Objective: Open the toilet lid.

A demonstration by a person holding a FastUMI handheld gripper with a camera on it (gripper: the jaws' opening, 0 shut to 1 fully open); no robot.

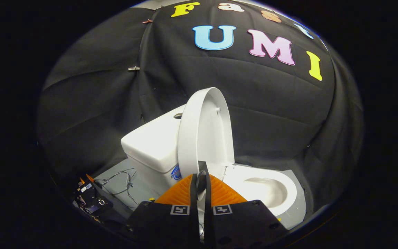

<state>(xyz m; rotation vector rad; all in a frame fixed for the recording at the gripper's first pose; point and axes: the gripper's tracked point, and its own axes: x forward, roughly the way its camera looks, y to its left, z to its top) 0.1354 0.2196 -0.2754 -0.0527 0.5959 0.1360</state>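
The claw (201,176) is nearly closed just before the upright toilet lid (204,131), bowl (264,190) uncovered.

one white ceramic toilet (254,186), with one white plastic lid (202,135) raised upright and one white cistern (150,145) behind it. one gripper (201,180), its two fingers nearly together. two small metal clips (134,68) on the black cloth wall. one bundle of thin dark wires (121,181) on the grey floor.
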